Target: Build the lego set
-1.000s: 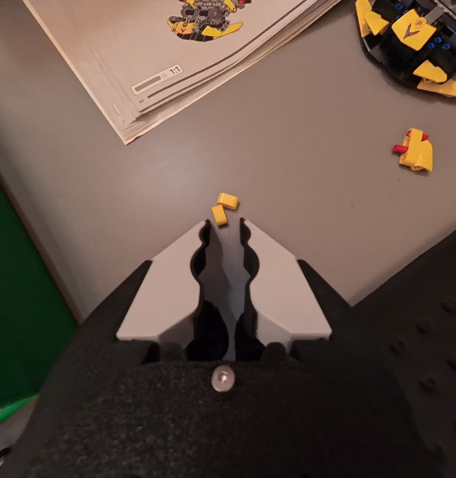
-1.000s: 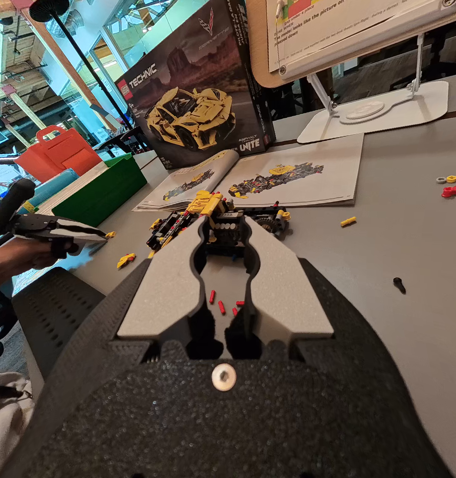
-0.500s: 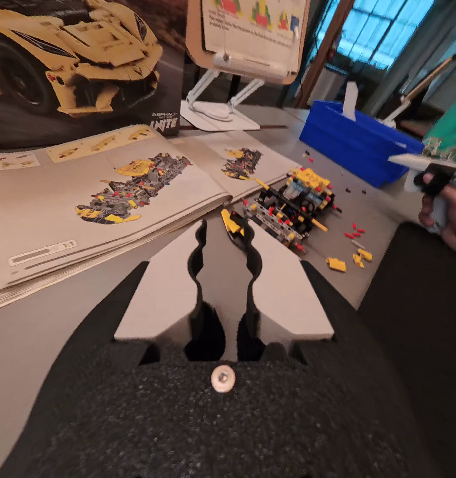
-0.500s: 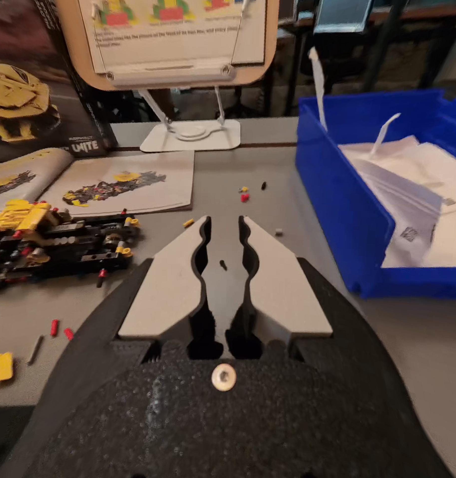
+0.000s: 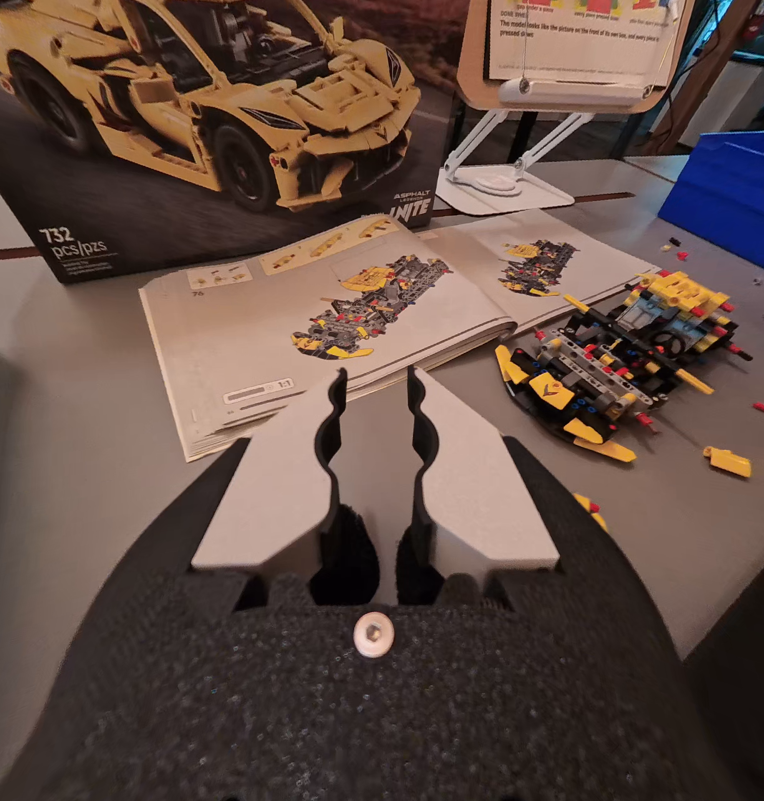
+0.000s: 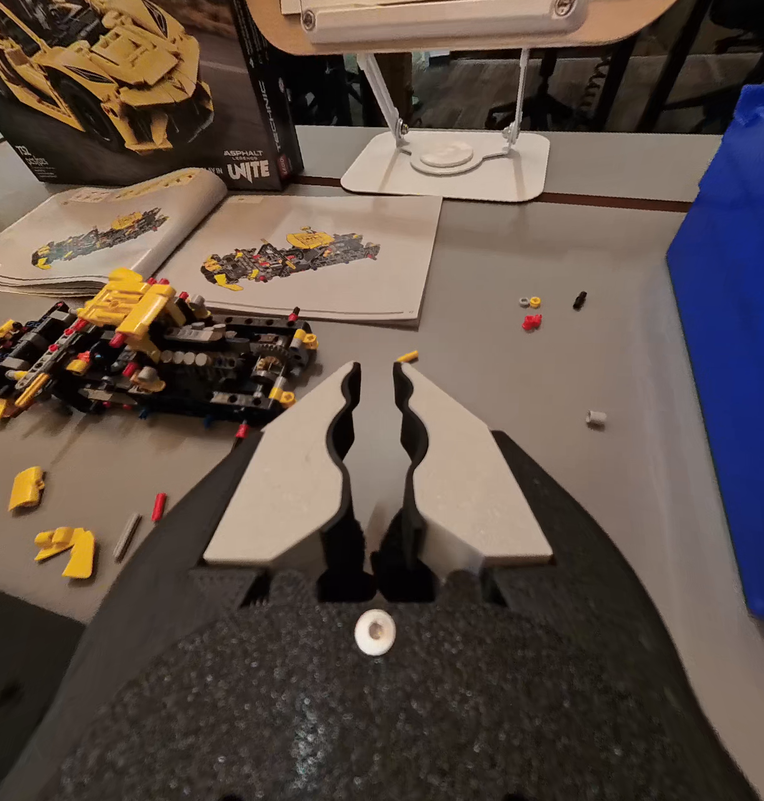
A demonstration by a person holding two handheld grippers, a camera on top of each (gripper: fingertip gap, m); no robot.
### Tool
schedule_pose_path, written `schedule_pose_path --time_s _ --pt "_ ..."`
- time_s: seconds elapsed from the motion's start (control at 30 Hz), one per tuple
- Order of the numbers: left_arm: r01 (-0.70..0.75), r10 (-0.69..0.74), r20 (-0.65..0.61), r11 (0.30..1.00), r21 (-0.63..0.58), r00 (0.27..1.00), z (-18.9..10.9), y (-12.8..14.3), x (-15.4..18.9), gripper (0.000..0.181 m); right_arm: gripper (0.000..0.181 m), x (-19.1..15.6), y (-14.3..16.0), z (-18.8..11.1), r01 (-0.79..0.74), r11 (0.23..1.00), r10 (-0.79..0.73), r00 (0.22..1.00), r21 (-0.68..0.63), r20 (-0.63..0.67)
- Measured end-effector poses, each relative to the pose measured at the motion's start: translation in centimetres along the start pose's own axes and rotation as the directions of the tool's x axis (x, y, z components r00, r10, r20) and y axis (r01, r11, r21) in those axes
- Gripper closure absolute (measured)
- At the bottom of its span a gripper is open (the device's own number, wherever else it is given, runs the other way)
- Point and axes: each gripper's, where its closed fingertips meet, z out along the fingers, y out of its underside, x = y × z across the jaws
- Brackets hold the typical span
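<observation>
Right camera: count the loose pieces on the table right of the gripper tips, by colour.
Yellow: 2 (yellow ring, yellow pin)
Grey: 2 (grey ring, grey sleeve)
Red: 1 (red piece)
Black: 1 (black pin)
Total: 6

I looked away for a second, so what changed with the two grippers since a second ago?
The left hand-held gripper tilted up from two small yellow pieces to face the booklet. The right hand-held gripper swung right, off the car model. Neither gripped or released anything. Both remain open and empty.

Workshop/lab-type space: grey worktable (image 6: 523, 242), blue parts bin (image 6: 735, 303), instruction stand (image 6: 449, 164).
</observation>
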Motion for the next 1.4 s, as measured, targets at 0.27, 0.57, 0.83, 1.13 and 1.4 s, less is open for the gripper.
schedule_pose_path --time_s 0.27,0.57,0.83,1.13,1.4 --pt "0.035 -0.038 -0.076 0.998 -0.042 0.996 0.5 0.4 0.8 0.154 0.169 0.8 0.0 3.2 0.077 0.996 -0.078 0.997 -0.048 -0.017" --pt "0.008 -0.012 -0.07 0.999 -0.048 0.997 1.3 0.1 0.7 0.154 0.17 0.7 -0.1 5.4 0.14 0.987 -0.141 0.99 -0.082 -0.006" --pt "0.015 -0.019 -0.046 0.996 -0.086 0.999 1.7 0.9 0.1 0.154 0.17 0.4 -0.4 5.8 0.144 0.987 -0.143 0.99 -0.07 0.016" --pt "0.034 -0.039 -0.04 0.992 -0.12 0.998 2.1 1.6 -0.1 0.154 0.171 0.6 -0.6 5.7 0.115 0.992 -0.114 0.993 -0.059 0.02" --pt "0.043 -0.049 -0.049 0.991 -0.124 0.998 2.2 1.6 -0.1 0.153 0.172 0.7 -0.4 5.8 0.122 0.99 -0.121 0.993 -0.068 0.016"
